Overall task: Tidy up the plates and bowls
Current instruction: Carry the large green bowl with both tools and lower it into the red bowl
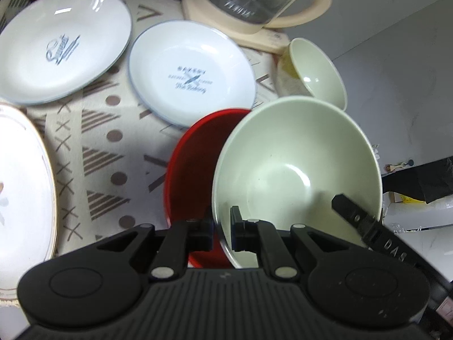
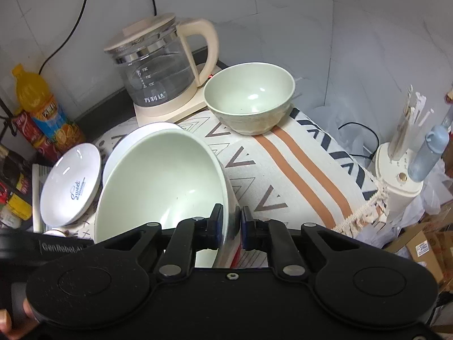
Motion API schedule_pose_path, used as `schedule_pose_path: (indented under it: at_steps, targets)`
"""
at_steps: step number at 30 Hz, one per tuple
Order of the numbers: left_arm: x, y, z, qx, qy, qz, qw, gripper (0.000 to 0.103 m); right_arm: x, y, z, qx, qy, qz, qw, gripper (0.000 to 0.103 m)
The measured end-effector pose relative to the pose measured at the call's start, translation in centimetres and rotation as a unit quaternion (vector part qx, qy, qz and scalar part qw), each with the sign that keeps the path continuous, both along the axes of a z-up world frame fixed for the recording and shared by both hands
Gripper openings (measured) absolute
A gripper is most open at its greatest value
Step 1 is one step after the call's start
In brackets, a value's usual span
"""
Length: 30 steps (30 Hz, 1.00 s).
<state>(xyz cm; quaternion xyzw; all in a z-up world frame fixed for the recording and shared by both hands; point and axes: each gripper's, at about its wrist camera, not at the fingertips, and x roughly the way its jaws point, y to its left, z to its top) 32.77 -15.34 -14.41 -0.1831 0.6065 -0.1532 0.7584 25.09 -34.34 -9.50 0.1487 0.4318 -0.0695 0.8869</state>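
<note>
You have the large pale green bowl (image 1: 294,170) pinched at its rim from both sides. The left gripper (image 1: 222,231) has its jaws narrowed onto the near rim at about 6 o'clock, and the right gripper (image 2: 232,226) clamps the rim on the other side. The bowl hangs tilted over the patterned cloth (image 1: 107,141), with a red bowl (image 1: 192,170) just behind it at 9 o'clock. It looks rigid and glossy (likely melamine or glazed ware, so slippery on a thin rim hold). Keep both grips square across the wall. The smaller green bowl (image 2: 249,99) sits upright at 12 o'clock in the right view, near the glass kettle (image 2: 158,68). It looks the likely nesting partner, though smaller.
</note>
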Motion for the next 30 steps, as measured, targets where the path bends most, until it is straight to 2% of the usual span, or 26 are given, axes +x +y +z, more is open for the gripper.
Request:
schedule_pose_path:
  at_steps: [6,8,16,18,20,22,30]
  targets:
    - [0.2,0.4,-0.9,0.004,0.018,0.006,0.9998,0.008,1.0,0.7,-0.7,-0.018,0.009,0.004,1.0,0.011]
    - [0.5,0.7,-0.5,0.01,0.014,0.012,0.9998,0.011,1.2,0.8,-0.9,-0.022,0.011,0.002,1.0,0.011]
    - [1.1,2.2,2.2,0.031,-0.016,0.019,0.9992,0.012,1.9,1.0,-1.6,-0.01,0.019,0.0,1.0,0.011]
    - [0.9,2.5,2.7,0.039,-0.022,0.024,0.9987,0.015,2.0,1.3,-1.7,-0.011,0.021,0.003,1.0,0.011]
    - [0.7,2.7,2.9,0.051,-0.028,0.025,0.998,0.023,2.1,1.5,-1.8,-0.016,0.023,0.007,1.0,0.011]
    - [0.5,2.8,2.7,0.059,-0.03,0.027,0.9974,0.027,2.3,1.5,-2.0,-0.02,0.026,0.008,0.999,0.012]
    - [0.2,3.2,0.8,0.055,-0.005,0.031,0.998,0.027,2.5,1.6,-2.0,-0.032,0.033,0.008,0.999,0.014]
